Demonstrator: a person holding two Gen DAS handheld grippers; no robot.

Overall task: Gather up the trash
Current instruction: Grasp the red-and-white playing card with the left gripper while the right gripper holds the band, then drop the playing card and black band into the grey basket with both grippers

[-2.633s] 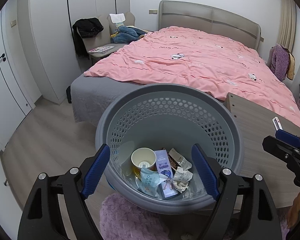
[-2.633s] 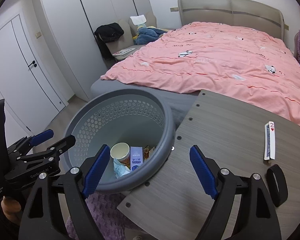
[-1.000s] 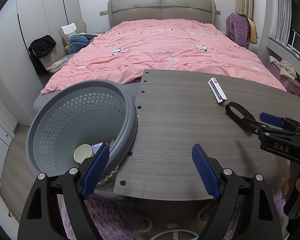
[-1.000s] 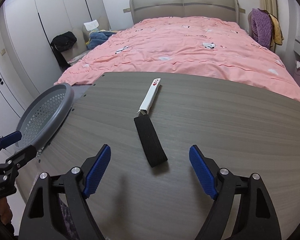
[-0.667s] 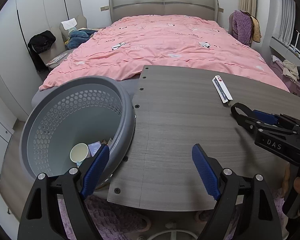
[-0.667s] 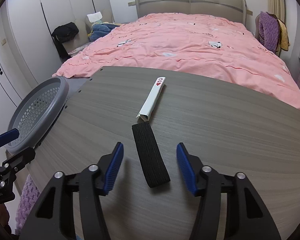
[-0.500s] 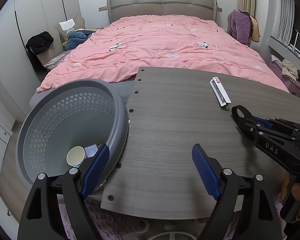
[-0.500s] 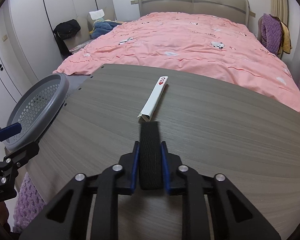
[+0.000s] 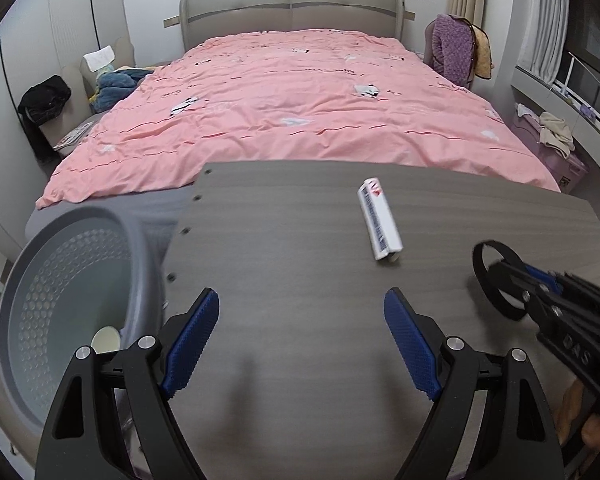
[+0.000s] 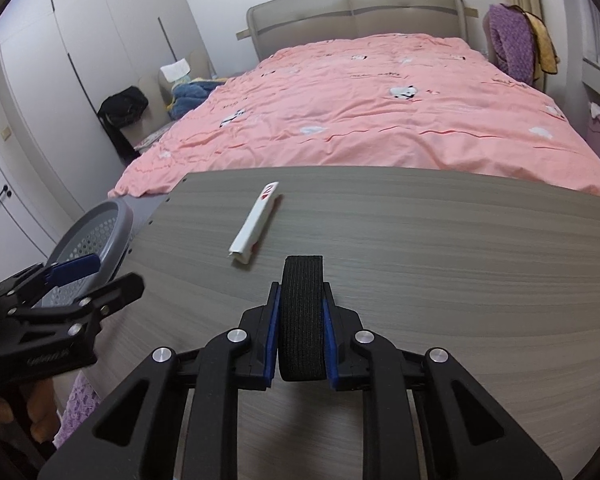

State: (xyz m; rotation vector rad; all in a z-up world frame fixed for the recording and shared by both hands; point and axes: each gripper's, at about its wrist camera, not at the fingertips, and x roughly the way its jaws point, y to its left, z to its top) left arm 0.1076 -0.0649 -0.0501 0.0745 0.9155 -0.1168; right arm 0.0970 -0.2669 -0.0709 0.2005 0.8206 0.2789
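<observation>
My right gripper [image 10: 300, 312] is shut on a black elastic band [image 10: 302, 308] and holds it just above the grey wooden table [image 10: 440, 248]. The band shows as a black loop in the left wrist view [image 9: 496, 280], with the right gripper [image 9: 532, 280] at the right. A white card box [image 10: 254, 224] with a red heart lies on the table ahead of it, also in the left wrist view [image 9: 380, 220]. My left gripper [image 9: 300, 344] is open and empty over the table's near left part. The grey perforated trash basket [image 9: 48, 280] stands left of the table, a paper cup [image 9: 105, 339] inside.
A bed with a pink duvet [image 9: 292, 100] lies beyond the table. A chair with clothes [image 9: 100, 80] stands at the back left by the wardrobe. A purple rug [image 10: 76, 404] lies under the table's left edge.
My right gripper closed on the black band and lifted it slightly off the table. My left gripper moved from over the basket to over the table.
</observation>
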